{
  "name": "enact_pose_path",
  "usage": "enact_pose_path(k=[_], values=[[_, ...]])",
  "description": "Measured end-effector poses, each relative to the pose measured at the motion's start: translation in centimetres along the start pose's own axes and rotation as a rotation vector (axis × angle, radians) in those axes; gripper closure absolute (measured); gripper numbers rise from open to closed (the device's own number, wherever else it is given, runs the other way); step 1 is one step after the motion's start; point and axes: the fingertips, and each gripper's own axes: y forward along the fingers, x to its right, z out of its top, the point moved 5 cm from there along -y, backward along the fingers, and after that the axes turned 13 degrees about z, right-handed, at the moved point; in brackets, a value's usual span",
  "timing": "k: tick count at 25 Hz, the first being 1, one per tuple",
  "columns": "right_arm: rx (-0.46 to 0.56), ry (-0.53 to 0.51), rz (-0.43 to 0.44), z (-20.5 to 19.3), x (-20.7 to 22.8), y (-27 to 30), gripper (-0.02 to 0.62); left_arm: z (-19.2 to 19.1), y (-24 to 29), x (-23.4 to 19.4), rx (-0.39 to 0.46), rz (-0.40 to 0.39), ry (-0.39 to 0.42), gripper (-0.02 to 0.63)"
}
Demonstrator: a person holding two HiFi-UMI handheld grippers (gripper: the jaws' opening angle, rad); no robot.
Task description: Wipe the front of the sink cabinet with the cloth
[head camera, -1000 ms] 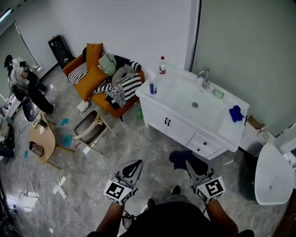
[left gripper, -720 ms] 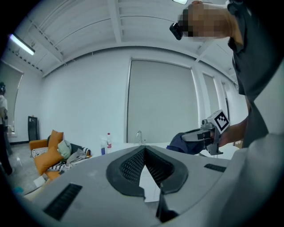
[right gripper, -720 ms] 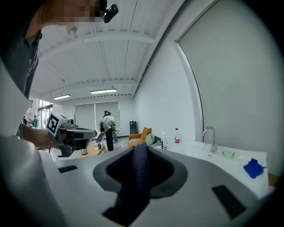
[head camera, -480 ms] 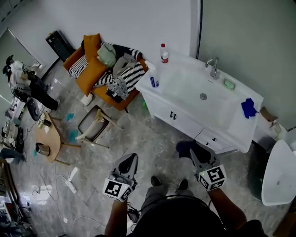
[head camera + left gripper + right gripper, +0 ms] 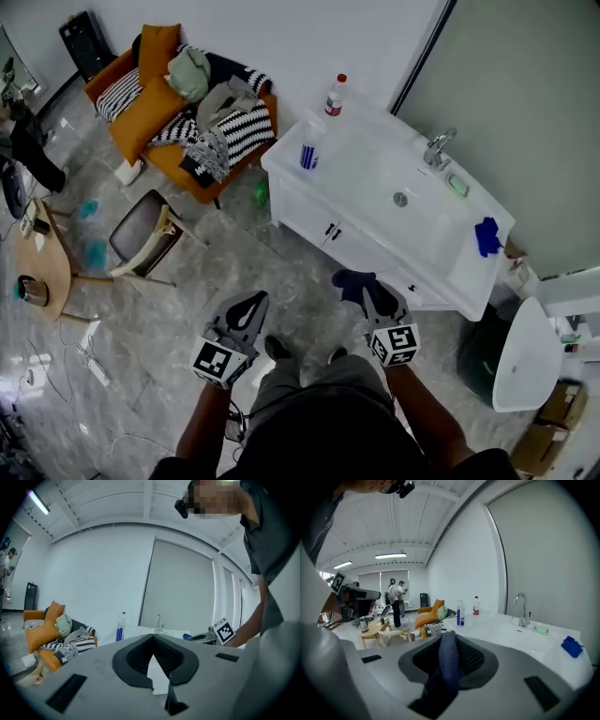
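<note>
Cloth [image 5: 348, 281], dark blue, sits clamped between the jaws of the right hand-held gripper [image 5: 367, 291], bunched at its tip, with the white sink cabinet [image 5: 349, 246] front near and ahead. The left hand-held gripper [image 5: 253, 302], to its left, has its jaw tips pressed together on nothing.

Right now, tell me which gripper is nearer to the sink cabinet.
Right. The right gripper, jaws shut on the cloth, is just in front of the sink cabinet; the left gripper is farther back, over the floor.
</note>
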Motion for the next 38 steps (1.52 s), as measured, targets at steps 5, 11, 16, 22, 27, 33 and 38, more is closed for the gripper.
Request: enact_pose_path(k=[5, 11, 16, 22, 27, 33, 38], values=[[-0.052, 0.170, -0.071, -5.0, 5.2, 5.5, 0.503, -2.3, 1.6, -3.5, -0.038, 0.025, -0.089, 0.601], [-0.040, 0.310, -0.234, -14.7, 14.1, 15.1, 0.503, -12.2, 2.9, -5.6, -0.164, 0.092, -0.180, 0.601], [-0.076, 0.315, -0.353, -21.7, 18.1, 23.6, 0.503, -18.3, 4.3, -5.4, -0.232, 0.110, -0.204, 0.601], [-0.082, 0.364, -0.475, -26.3, 22.1, 23.4, 0.506, -21.5, 6.6, -5.1, -0.245, 0.101, -0.225, 0.601], [-0.100, 0.332, -0.561, -27.9, 23.4, 16.5, 0.511, -22.3, 7.7, -4.8, -0.236, 0.077, -0.255, 0.601], [-0.034, 0.488, -0.589, -29.4, 23.2, 20.0, 0.509, -23.7, 7.4, -6.0, -0.276, 0.093, -0.276, 0.601], [0.067, 0.707, -0.535, -28.5, 21.5, 28.4, 0.509, -24.5, 8.2, -6.3, -0.292, 0.080, -0.270, 0.601]])
